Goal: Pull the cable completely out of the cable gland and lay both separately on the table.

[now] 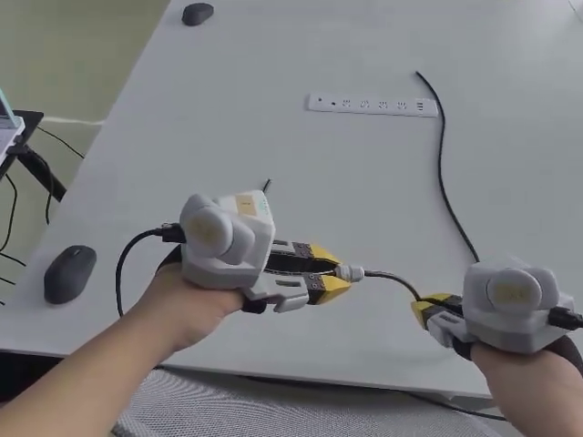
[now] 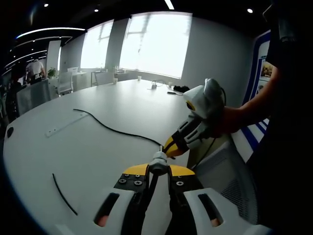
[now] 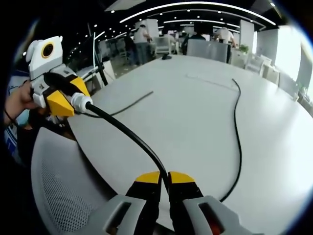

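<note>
The white cable gland (image 1: 352, 272) is held above the table's near edge, with my left gripper (image 1: 330, 271) shut on it. A black cable (image 1: 392, 279) runs out of the gland to the right and down into my right gripper (image 1: 422, 309), which is shut on it. In the left gripper view the gland (image 2: 159, 161) sits between the yellow fingertips, and the right gripper (image 2: 171, 145) faces it from just beyond. In the right gripper view the cable (image 3: 127, 134) rises from my shut jaws up to the gland (image 3: 80, 103) in the left gripper (image 3: 66, 102).
A white power strip (image 1: 372, 105) lies far back on the table (image 1: 273, 118), its black cord (image 1: 444, 173) trailing toward me on the right. A short black cable piece (image 1: 267, 186) lies mid-table. One mouse (image 1: 69, 273) sits at the left edge, another (image 1: 197, 13) far back.
</note>
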Demonstrator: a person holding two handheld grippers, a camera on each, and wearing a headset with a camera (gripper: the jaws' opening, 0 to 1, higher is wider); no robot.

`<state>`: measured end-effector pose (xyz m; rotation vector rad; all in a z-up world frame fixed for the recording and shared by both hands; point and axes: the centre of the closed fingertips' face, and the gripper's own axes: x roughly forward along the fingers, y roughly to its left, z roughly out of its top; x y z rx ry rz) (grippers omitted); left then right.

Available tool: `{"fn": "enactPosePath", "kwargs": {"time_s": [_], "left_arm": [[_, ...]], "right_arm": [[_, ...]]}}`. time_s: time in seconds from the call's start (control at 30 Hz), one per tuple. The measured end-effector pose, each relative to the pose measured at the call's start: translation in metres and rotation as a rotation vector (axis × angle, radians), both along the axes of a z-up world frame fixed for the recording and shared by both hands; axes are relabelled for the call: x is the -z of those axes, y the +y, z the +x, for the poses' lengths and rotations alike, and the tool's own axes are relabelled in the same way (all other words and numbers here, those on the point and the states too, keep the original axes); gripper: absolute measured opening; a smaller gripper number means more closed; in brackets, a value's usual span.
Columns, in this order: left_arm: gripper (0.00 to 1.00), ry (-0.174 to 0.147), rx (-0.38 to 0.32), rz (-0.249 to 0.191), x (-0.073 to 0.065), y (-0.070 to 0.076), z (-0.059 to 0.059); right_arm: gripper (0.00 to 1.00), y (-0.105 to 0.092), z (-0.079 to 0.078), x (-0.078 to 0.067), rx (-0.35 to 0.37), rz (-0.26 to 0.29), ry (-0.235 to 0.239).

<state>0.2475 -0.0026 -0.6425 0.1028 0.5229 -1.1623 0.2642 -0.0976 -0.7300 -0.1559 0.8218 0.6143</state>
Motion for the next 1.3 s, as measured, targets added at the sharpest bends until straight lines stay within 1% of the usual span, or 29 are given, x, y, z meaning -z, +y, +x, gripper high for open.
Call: {"fn": "enactPosePath", "kwargs": {"time_s": [0.07,0.13,0.27,0.37,0.47,0.53,0.57,0.63,0.67,0.7,0.73,0.77,0.8,0.83,0.87,0.97,1.0,1.07,1.1,1.13,1.2,1.23,1.27,1.3], "left_arm": [[0.15,0.001,-0.002,0.005,0.001,0.001,0.000],[0.15,0.002,-0.004,0.005,0.001,0.002,0.000],[0.15,0.005,-0.010,0.004,0.001,0.004,0.002],[0.15,0.005,-0.013,0.011,0.001,0.007,0.005],[0.15,0.005,-0.010,0.013,0.000,0.008,0.006],[0.15,0.004,-0.009,0.016,0.000,0.008,0.006],[0.15,0.006,-0.011,0.012,0.000,0.008,0.007],[0.15,0.006,-0.011,0.011,-0.001,0.008,0.007],[0.15,0.006,-0.010,0.011,0.000,0.007,0.007],[0.15,0.007,-0.009,0.011,0.000,0.007,0.007],[0.15,0.007,-0.007,0.010,0.000,0.007,0.006],[0.15,0.007,-0.005,0.009,0.000,0.006,0.006],[0.15,0.008,-0.004,0.010,0.001,0.006,0.005],[0.15,0.008,-0.003,0.010,0.001,0.006,0.005],[0.15,0.010,-0.003,0.009,0.001,0.006,0.004],[0.15,0.012,-0.001,0.011,0.002,0.006,0.004],[0.15,0.014,0.000,0.014,0.002,0.006,0.003],[0.15,0.014,0.002,0.015,0.002,0.006,0.003],[0.15,0.014,0.003,0.014,0.001,0.006,0.003],[0.15,0.013,0.005,0.015,0.001,0.005,0.003],[0.15,0.014,0.008,0.018,0.002,0.005,0.003],[0.15,0.013,0.010,0.020,0.002,0.005,0.003],[0.15,0.012,0.012,0.020,0.002,0.004,0.002],[0.15,0.014,0.011,0.019,0.002,0.004,0.002]], "right_arm": [[0.00,0.000,0.000,0.000,-0.013,-0.006,-0.007],[0.00,0.001,0.000,-0.001,-0.027,-0.015,-0.028],[0.01,0.001,-0.002,-0.004,-0.048,-0.027,-0.052],[0.01,0.001,-0.005,-0.007,-0.048,-0.018,-0.059],[0.04,0.001,-0.009,-0.011,-0.051,0.002,-0.069],[0.09,0.002,-0.012,-0.016,-0.065,0.017,-0.079],[0.11,0.002,-0.012,-0.020,-0.078,0.010,-0.090],[0.15,0.001,-0.013,-0.027,-0.088,0.014,-0.101],[0.19,0.003,-0.013,-0.033,-0.098,0.025,-0.107],[0.24,0.008,-0.014,-0.040,-0.113,0.046,-0.095],[0.25,0.011,-0.013,-0.046,-0.113,0.063,-0.100],[0.24,0.013,-0.011,-0.053,-0.120,0.069,-0.121],[0.24,0.016,-0.010,-0.060,-0.134,0.062,-0.134],[0.24,0.018,-0.009,-0.063,-0.144,0.054,-0.141],[0.24,0.023,-0.006,-0.070,-0.168,0.039,-0.169],[0.25,0.032,-0.003,-0.078,-0.216,0.013,-0.201],[0.25,0.037,-0.002,-0.080,-0.249,-0.004,-0.220],[0.24,0.043,-0.002,-0.081,-0.297,-0.042,-0.237],[0.24,0.045,-0.002,-0.081,-0.311,-0.052,-0.245],[0.24,0.050,-0.002,-0.082,-0.333,-0.054,-0.255],[0.23,0.056,-0.004,-0.084,-0.339,-0.034,-0.246],[0.22,0.061,-0.006,-0.086,-0.363,-0.024,-0.261],[0.21,0.064,-0.006,-0.087,-0.387,-0.031,-0.278],[0.20,0.064,-0.005,-0.084,-0.419,-0.079,-0.293]]}}
